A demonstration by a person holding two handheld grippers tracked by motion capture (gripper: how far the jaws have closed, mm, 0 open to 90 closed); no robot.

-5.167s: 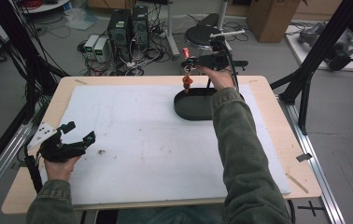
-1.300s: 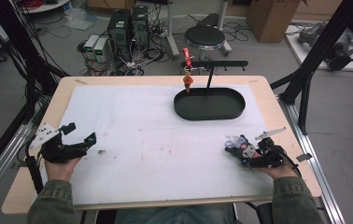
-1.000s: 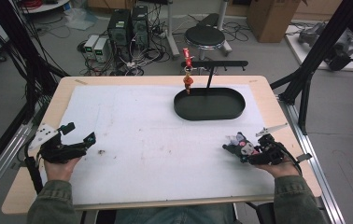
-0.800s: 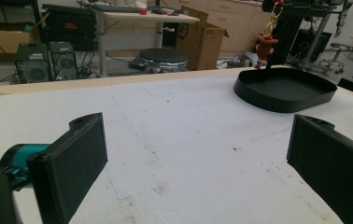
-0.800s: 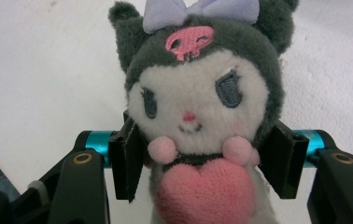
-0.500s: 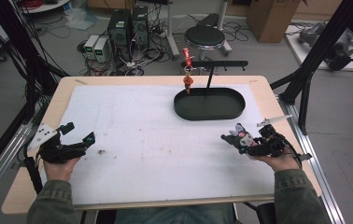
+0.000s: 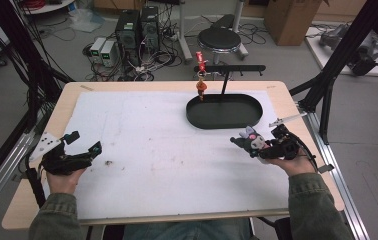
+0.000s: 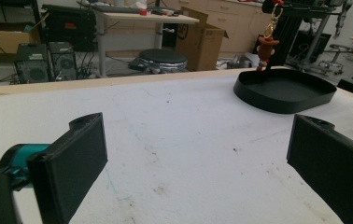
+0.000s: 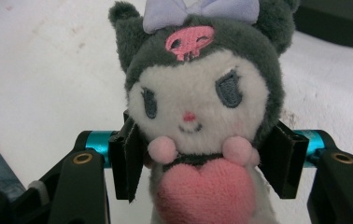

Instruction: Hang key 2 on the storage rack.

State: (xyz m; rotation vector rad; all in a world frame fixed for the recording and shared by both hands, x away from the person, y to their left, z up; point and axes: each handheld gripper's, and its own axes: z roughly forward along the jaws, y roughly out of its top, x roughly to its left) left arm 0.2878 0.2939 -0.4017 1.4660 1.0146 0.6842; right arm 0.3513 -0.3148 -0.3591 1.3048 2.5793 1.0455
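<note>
I have the plush toy pinched between the fingers of the right gripper, which press in on both sides of its soft body just below the head. In the high view the plush toy sits at the right of the surface, just in front of the black oval tray and a little clear of the white cover. The left gripper rests at the left edge with its fingers spread wide and nothing between them; I leave it parked there.

My reading is that the toy goes up to the stand behind the tray, where a small red figure already hangs from the black crossbar. To do that well I would:

- keep the squeeze as it is, since the plush gives under pressure and could slip out if I ease off;
- carry the toy high enough to pass over the tray's rim rather than drag it across;
- approach the bar on its free right part, well apart from the hanging figure, so I do not knock it swinging;
- look for the toy's loop or clip, which I cannot make out from here, before I commit.

I would move slowly near the thin upright post.
</note>
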